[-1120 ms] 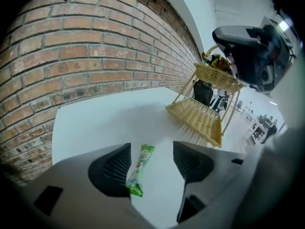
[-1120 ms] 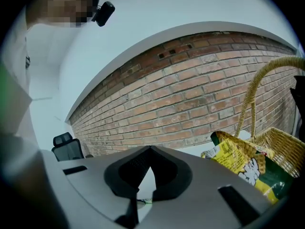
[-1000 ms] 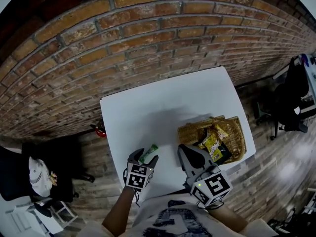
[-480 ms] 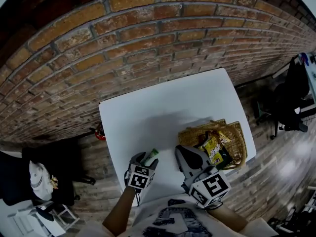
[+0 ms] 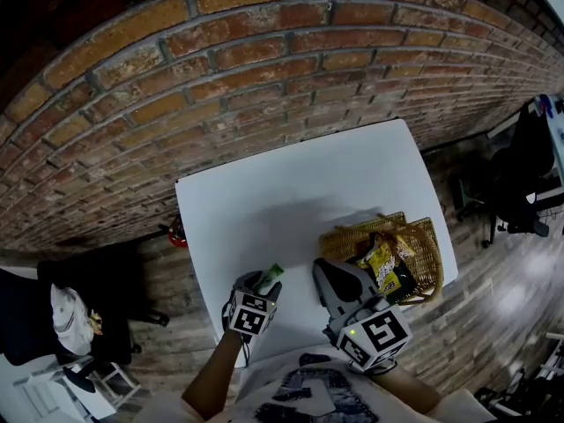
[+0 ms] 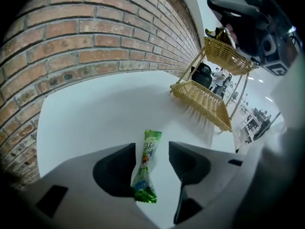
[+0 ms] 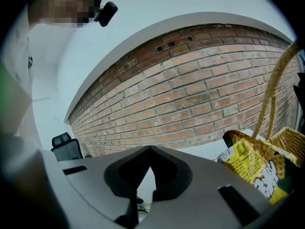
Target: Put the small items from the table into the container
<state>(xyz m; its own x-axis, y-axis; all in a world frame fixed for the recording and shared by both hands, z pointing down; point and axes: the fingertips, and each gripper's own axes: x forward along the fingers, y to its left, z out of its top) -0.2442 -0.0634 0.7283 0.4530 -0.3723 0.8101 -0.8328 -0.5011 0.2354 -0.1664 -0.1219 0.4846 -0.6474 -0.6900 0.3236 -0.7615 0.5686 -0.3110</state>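
The jaws of my left gripper [image 6: 151, 149] are closing around a green candy sachet [image 6: 147, 166] on the counter's [image 6: 95, 113] near left, probably light, crinkly and slippery, best pinched mid-body, while my right gripper [image 7: 150, 150] sits clenched, empty.

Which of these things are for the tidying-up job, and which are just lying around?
For the job:
- green sweet packet, between the jaws of the left claw, which are closing
- wicker basket
- yellow snack bags already in it
- white table

Just lying about:
- brick wall
- black chair
- red thing on the floor
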